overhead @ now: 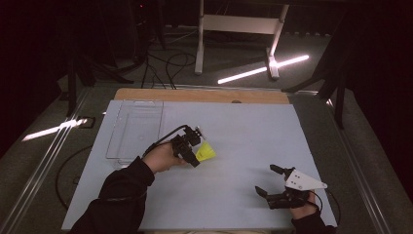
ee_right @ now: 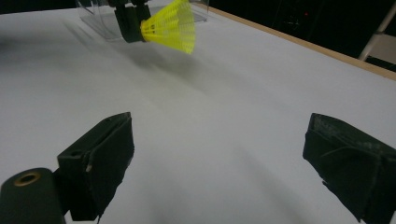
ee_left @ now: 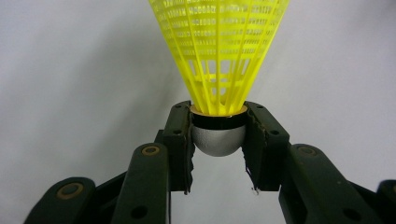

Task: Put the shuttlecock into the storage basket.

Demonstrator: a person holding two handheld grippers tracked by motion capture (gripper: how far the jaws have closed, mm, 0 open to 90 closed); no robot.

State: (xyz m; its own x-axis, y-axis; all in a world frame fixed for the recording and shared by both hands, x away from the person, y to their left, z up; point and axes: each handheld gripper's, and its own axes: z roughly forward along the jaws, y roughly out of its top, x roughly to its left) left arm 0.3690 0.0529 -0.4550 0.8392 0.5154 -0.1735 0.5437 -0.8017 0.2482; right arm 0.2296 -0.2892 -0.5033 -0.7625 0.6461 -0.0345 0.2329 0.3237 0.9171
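left claw (overhead: 194, 152) clamped on the yellow shuttlecock (overhead: 206, 152) at its cork, above the worktop (overhead: 243, 136), skirt pointing away. clear tray (overhead: 134, 127) just beside. right claw (overhead: 268, 180) apart, well off.

The shuttlecock (ee_left: 218, 70) has a bright yellow mesh skirt, a rounded grey-white cork and a dark band with a gold rim between them. It is lifted clear of the white table (overhead: 243, 131) (its shadow lies below), held by the cork, skirt flaring outward.
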